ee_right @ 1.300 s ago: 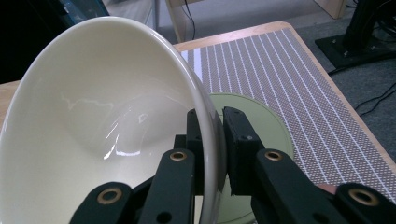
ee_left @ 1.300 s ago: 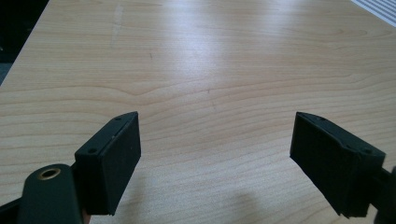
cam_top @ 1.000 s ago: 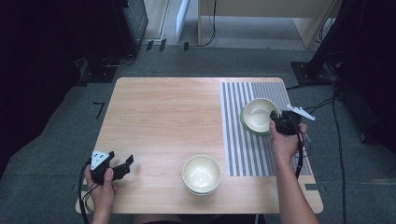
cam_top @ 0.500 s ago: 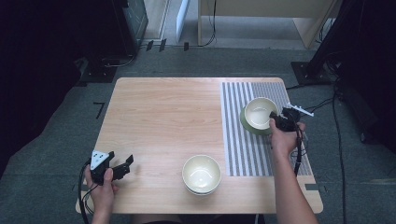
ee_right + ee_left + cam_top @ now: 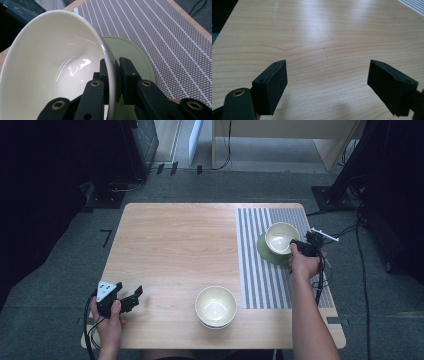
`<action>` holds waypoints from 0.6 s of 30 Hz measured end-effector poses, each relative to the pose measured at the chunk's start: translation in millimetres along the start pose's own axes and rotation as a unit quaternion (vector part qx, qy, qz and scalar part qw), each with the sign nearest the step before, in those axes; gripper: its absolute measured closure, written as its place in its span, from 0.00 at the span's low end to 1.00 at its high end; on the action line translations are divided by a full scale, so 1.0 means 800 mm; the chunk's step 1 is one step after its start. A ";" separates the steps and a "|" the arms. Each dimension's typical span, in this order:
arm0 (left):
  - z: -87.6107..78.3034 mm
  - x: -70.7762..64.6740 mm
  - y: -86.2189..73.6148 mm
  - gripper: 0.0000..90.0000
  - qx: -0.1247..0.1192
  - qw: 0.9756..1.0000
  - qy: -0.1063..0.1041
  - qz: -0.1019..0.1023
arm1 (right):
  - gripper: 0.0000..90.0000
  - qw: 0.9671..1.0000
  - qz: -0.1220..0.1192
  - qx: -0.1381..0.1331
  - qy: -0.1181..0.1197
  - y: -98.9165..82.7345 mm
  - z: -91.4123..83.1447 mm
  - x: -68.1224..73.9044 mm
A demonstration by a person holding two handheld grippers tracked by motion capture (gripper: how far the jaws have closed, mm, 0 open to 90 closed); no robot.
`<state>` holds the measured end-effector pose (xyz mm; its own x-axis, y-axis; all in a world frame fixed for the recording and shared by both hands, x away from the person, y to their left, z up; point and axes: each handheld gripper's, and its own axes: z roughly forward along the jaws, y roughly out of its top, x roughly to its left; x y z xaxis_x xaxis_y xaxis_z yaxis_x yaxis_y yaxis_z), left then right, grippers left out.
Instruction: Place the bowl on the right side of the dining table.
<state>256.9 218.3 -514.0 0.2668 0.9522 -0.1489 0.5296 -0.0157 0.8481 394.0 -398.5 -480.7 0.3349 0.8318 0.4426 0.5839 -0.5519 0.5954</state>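
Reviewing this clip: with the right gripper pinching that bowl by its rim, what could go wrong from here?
1. The right gripper holds the cream bowl only by a thin, glossy stretch of rim; the bowl might pivot or slip out.
2. The bowl hangs tilted over the green plate; a drop could chip either one.
3. The left gripper is open far off by the table's near edge, so it probably cannot steady anything in time.
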 end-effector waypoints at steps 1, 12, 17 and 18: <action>0.000 0.000 0.000 0.18 -0.001 1.000 0.000 -0.001 | 0.91 1.000 0.003 0.005 -0.002 0.000 0.002 0.000; 0.000 0.001 0.000 0.18 0.000 1.000 0.001 -0.004 | 0.90 0.999 0.037 0.035 -0.012 0.005 0.017 -0.002; 0.000 0.000 0.000 0.18 0.000 1.000 0.002 -0.003 | 0.89 0.998 0.054 0.040 -0.013 0.007 0.020 -0.005; 0.000 0.000 0.000 0.18 0.000 1.000 0.002 -0.003 | 0.89 0.998 0.056 0.040 -0.013 0.007 0.020 -0.005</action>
<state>257.0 218.6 -514.1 0.2610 0.9533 -0.1518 0.5308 -0.0104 0.8475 407.8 -404.0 -489.5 0.4200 0.7672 0.4848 0.5979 -0.6358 0.4881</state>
